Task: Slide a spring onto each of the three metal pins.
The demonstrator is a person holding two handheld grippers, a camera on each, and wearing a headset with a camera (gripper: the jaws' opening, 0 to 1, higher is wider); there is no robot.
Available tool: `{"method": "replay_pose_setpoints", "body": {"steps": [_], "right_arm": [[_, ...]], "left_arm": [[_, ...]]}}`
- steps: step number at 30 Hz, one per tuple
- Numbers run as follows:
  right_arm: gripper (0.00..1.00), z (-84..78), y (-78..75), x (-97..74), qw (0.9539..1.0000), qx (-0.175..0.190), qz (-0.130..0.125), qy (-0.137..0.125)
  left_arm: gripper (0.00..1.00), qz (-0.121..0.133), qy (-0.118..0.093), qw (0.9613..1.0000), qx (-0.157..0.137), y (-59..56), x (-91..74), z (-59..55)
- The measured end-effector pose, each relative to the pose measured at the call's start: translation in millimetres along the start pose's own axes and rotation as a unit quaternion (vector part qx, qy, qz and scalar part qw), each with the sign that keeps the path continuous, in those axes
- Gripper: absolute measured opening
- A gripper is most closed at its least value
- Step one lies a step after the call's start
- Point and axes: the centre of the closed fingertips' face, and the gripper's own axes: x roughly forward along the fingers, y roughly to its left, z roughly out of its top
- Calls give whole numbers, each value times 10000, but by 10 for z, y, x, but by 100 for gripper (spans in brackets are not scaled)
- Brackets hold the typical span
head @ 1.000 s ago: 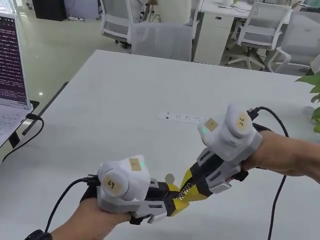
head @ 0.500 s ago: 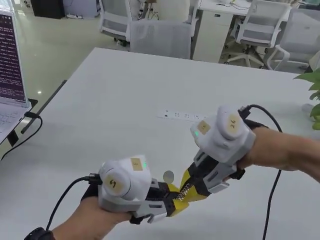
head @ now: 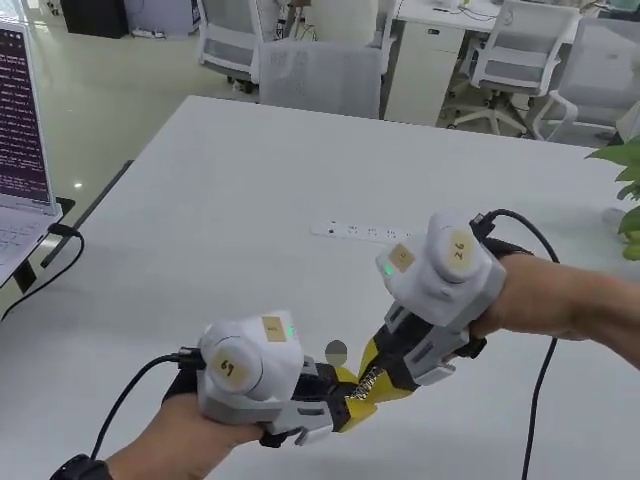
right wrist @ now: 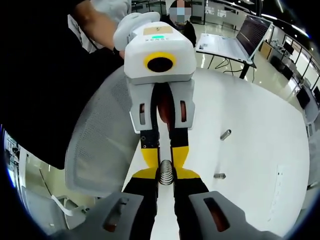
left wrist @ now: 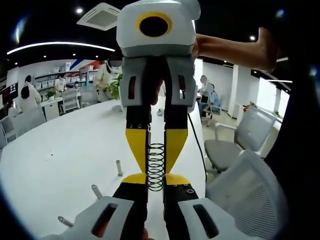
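Spring: I saw the thin grey coiled wire spring (left wrist: 156,167) lying along the line where the two grippers met tip to tip, above the tabletop.
Left gripper: the left gripper (left wrist: 156,182) had its yellow-tipped jaws drawn in to a narrow slot, pinching the near end of the spring.
Right gripper: the right gripper (right wrist: 166,175) came from the opposite side, its jaws just as narrow and closed against the coil's other end (right wrist: 166,171).
Metal pins: three short grey metal pins (left wrist: 119,167) sat on the white tabletop (head: 260,200), off to one side of the jaws and apart from the spring.
Edges: I held both grippers over the near edge of the tabletop, with a grey mesh office chair (right wrist: 100,150) beyond that edge.
Open room: a broad bare stretch lay ahead up to a white power strip (head: 365,235). A laptop (head: 20,110) stood well apart at the far left.
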Motion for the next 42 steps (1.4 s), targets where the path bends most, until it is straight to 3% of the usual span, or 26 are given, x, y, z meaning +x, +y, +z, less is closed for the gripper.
{"method": "replay_pose_setpoints", "body": {"steps": [9, 21, 33, 42], "right_arm": [[8, -46, -31, -5, 10000, 49, -81, 24], [8, -155, -81, -33, 9996, 219, -162, 31], [8, -358, -143, -84, 9984, 450, -316, 117], [8, -552, -232, -122, 9962, 715, -481, 158]], "left_arm": [[10, 67, 9, 9999, -78, 29, -4, 0], [22, 215, 96, 9994, -237, 85, -88, -90], [31, 501, 214, 9974, -477, 185, -263, -286], [40, 851, 316, 9931, -737, 316, -472, -481]]}}
